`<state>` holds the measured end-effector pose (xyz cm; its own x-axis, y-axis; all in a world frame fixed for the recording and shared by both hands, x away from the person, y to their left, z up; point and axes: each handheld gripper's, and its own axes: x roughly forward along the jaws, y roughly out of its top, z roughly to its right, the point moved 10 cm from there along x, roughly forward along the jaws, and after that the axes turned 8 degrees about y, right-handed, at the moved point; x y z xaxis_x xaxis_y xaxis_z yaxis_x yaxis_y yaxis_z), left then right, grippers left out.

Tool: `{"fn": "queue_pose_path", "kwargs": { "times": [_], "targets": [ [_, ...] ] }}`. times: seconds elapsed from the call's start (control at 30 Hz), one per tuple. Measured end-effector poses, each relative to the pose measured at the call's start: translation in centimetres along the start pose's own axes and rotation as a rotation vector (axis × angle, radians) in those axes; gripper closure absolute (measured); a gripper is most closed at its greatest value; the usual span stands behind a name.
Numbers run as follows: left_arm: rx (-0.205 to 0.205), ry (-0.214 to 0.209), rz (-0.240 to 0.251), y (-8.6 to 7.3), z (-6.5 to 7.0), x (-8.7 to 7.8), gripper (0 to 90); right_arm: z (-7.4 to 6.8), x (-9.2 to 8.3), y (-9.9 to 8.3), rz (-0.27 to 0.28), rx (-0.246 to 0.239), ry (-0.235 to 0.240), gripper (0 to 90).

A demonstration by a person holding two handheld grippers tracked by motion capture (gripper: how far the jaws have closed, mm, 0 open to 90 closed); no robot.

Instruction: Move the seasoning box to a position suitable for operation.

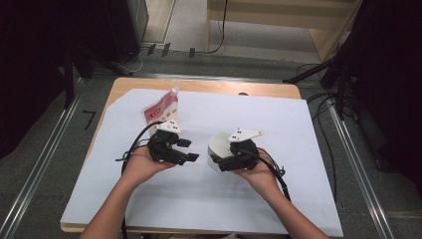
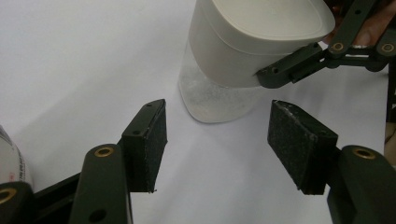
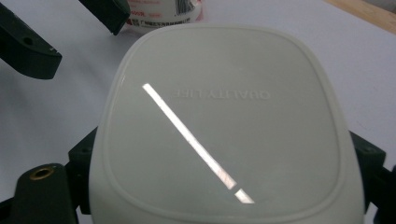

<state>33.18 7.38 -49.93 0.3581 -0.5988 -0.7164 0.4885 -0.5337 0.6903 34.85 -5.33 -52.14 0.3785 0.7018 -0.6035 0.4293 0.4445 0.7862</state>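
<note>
1. Right gripper view: a white lidded container is seen lid-on, clamped at its two sides by the right gripper; the raised lettering on the lid is seen reversed and is hard to read.
2. Its lower part is seen as frosted and see-through in the left gripper view, resting on the white sheet; whether anything is inside can't be told.
3. The left gripper is held with its jaws wide apart and nothing between them, pointed at the container from just beside it.
4. High view: a red-and-white pouch is stood up behind the left gripper, near the far left of the counter.
5. The pouch is partly covered by that gripper, and its print is too small to read.
</note>
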Motion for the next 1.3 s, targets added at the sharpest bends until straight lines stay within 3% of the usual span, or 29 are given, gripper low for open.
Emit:
{"fn": "queue_pose_path", "kwargs": {
  "times": [0.13,0.17,0.27,0.5,0.7,0.73,0.93,1.0,1.13,1.3],
  "targets": [
    [0.002,-0.004,0.001,0.0,0.0,0.0,38.1,-0.1,-0.2,0.1,-0.018,0.011,0.001,14.0],
    [0.003,-0.004,0.001,0.0,0.0,0.0,38.1,-0.2,-0.5,0.5,0.002,0.032,0.014,13.5],
    [0.006,-0.005,0.000,-0.1,0.0,0.1,38.0,-0.2,-1.2,1.0,0.022,0.029,0.028,13.5],
    [0.008,-0.014,-0.003,-0.1,0.1,0.1,37.6,-0.5,-2.5,1.9,0.025,0.069,0.049,13.5],
    [-0.001,-0.011,-0.005,-0.2,0.1,0.0,37.5,-0.5,-4.5,2.7,0.068,0.086,0.076,13.5],
    [-0.001,-0.009,-0.003,-0.1,0.0,0.0,37.5,-0.7,-5.2,2.9,0.080,0.097,0.106,13.8],
    [0.005,-0.006,-0.009,-0.1,-0.2,0.1,37.5,-1.3,-6.3,1.9,0.059,0.096,0.123,14.5],
    [0.007,-0.005,-0.011,-0.1,-0.2,0.1,37.5,-1.4,-6.5,1.5,0.058,0.102,0.121,18.9],
    [0.004,-0.003,-0.008,0.0,-0.2,0.1,37.5,-1.5,-7.5,1.0,0.090,0.086,0.116,37.5],
    [-0.002,-0.010,-0.013,0.2,-0.2,0.4,38.2,-1.7,-8.2,0.2,0.107,0.086,0.112,50.2]
  ]
}}
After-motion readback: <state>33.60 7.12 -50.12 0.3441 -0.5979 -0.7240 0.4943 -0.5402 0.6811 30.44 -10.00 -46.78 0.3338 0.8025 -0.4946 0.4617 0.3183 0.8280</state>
